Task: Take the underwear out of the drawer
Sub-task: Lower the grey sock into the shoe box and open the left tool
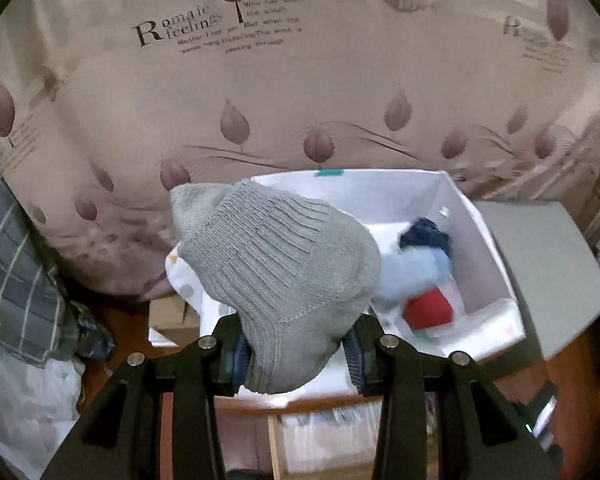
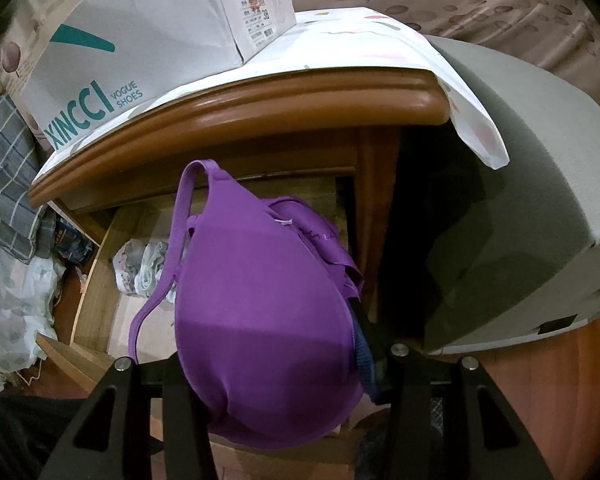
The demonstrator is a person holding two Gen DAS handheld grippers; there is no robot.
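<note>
The left gripper (image 1: pixel 296 354) clamps a grey ribbed knit sock (image 1: pixel 284 276), bunched and folded, above an open white shoebox (image 1: pixel 476 240). The right gripper (image 2: pixel 276 376) grips a smooth purple padded bra (image 2: pixel 260 320), strap looping left, above the open wooden drawer (image 2: pixel 96 300) holding patterned folded underwear (image 2: pixel 140 268).

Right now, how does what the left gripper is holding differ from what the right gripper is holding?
The left gripper holds a grey ribbed knit sock; the right gripper holds a smooth purple bra. The sock is one thick bundle, while the bra trails a thin strap. The sock hangs above an open white box, the bra above an open wooden drawer. Both are clamped between the jaws.
</note>
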